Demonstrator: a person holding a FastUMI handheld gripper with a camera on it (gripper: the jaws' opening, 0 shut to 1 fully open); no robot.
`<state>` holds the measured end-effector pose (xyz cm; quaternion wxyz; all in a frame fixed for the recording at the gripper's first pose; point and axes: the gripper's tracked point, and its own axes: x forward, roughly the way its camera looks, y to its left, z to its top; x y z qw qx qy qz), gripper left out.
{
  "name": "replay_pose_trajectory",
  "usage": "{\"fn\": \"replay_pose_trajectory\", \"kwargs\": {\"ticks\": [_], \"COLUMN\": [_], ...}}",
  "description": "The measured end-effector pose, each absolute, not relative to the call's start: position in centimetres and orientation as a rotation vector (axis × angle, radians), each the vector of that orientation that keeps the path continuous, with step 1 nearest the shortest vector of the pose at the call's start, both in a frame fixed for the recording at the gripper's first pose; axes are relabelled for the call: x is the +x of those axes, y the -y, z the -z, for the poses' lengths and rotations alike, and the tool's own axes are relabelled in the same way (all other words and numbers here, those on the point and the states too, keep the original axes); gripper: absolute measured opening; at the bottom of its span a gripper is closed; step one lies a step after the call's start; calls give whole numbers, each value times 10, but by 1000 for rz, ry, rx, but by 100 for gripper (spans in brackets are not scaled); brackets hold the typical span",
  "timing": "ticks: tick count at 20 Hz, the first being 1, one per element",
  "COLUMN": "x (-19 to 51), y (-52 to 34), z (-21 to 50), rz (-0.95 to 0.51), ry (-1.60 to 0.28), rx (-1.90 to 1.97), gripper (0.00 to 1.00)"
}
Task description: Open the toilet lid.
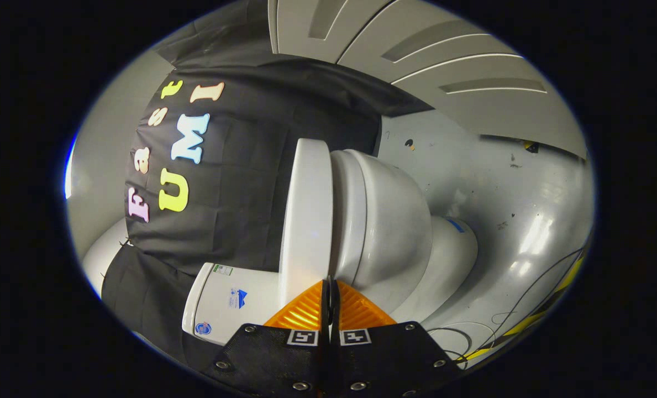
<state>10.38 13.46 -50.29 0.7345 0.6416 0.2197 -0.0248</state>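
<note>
White toilet lid (306, 215) closed flat on the bowl (389, 221), gripper (330, 287) fingers pressed together empty at its edge, glossy grey floor (505, 210), cables (505, 326).

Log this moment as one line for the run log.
gripper: shut, empty, tips at the seam between lid and seat | toilet lid: still down on seat | cistern: beside the gripper

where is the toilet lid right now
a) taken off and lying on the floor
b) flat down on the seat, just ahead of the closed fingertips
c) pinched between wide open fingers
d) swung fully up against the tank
b: the lid lies closed against the bowl, and the gripper has its fingers pressed together with nothing between them, tips right at the seam between lid and bowl, near the tank.
</note>
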Motion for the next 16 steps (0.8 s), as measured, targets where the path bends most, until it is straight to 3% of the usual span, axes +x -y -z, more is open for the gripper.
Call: {"fn": "replay_pose_trajectory", "kwargs": {"ticks": [16], "x": [108], "y": [-131], "z": [453], "rz": [125], "ry": [-564], "rx": [1088], "gripper": [0]}}
